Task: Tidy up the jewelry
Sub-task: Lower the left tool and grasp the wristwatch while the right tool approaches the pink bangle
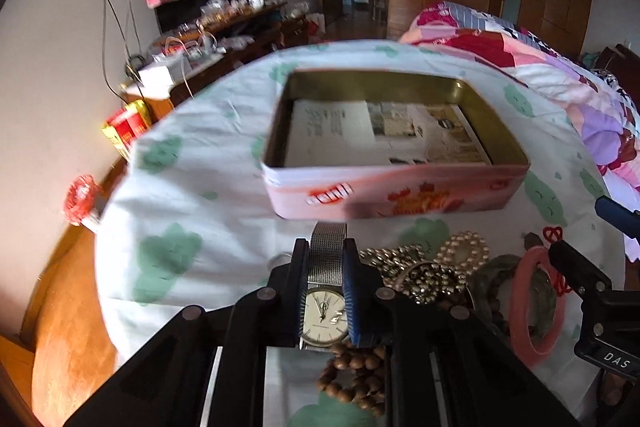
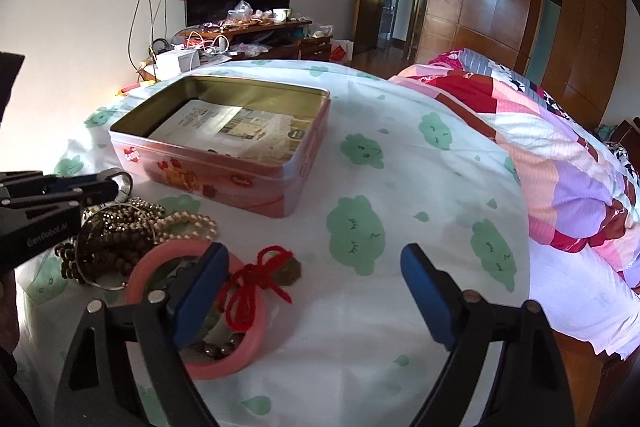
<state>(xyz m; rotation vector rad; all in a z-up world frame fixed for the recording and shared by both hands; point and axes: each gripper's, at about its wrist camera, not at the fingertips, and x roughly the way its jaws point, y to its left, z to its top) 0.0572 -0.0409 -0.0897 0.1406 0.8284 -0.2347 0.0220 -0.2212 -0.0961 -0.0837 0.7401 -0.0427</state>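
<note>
My left gripper (image 1: pixel 326 259) is shut on a silver mesh-band watch (image 1: pixel 325 311), held above the jewelry pile; it also shows in the right wrist view (image 2: pixel 116 187) with the watch (image 2: pixel 125 184) at its tips. An open pink tin (image 1: pixel 396 193) (image 2: pixel 224 171) lined with printed paper stands just beyond. The pile holds gold bead chains (image 1: pixel 424 269), a pearl bracelet (image 1: pixel 464 249) (image 2: pixel 188 221), brown bead strands (image 1: pixel 356 375) (image 2: pixel 100 251), a pink bangle (image 1: pixel 536 303) (image 2: pixel 240 359) and a red cord pendant (image 2: pixel 260 279). My right gripper (image 2: pixel 316 291) is open and empty, its left finger over the bangle.
The table wears a white cloth with green cloud prints (image 2: pixel 400 187). A bed with a pink patchwork quilt (image 2: pixel 560 167) lies to the right. A cluttered wooden cabinet (image 1: pixel 224 39) stands behind. A red box (image 1: pixel 128 131) sits past the table's left edge.
</note>
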